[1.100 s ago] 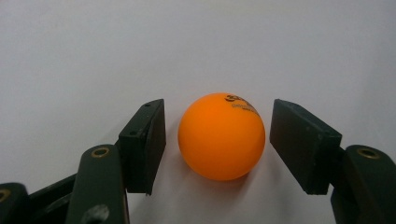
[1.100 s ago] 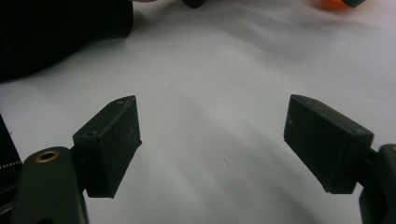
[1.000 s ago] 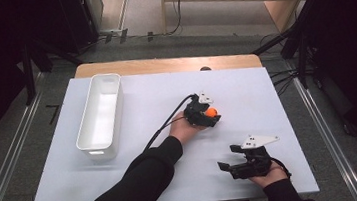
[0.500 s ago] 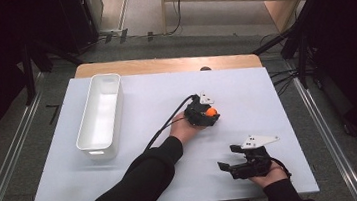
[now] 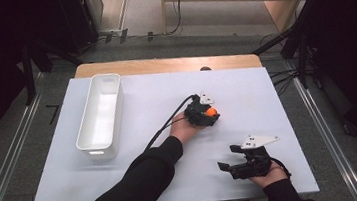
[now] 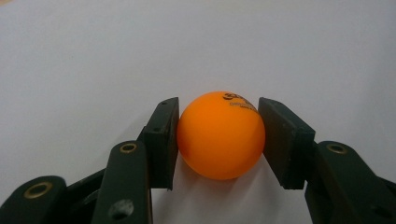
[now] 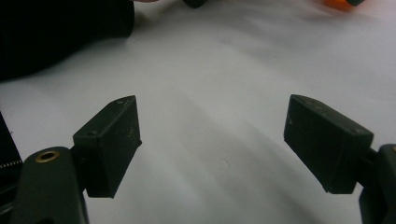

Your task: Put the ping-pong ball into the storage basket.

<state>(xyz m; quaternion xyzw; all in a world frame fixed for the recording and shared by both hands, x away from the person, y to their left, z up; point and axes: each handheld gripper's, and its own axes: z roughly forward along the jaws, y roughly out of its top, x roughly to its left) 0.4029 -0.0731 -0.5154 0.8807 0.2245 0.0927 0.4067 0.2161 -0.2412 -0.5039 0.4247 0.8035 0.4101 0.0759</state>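
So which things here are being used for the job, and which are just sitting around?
Being used:
- orange ball, squeezed on both sides by the pads
- left tool, shut on the ball

Just sitting around:
- white bin, off to the left on the table
- right tool, jaws wide apart with nothing between them

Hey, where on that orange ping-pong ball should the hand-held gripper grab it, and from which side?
Grip the orange ping-pong ball across its widest middle, one pad on each opposite side, coming in low and level along the white table. It is round and smooth, so pads set off-centre would likely squeeze it out. The left hand-held gripper already pinches it this way.
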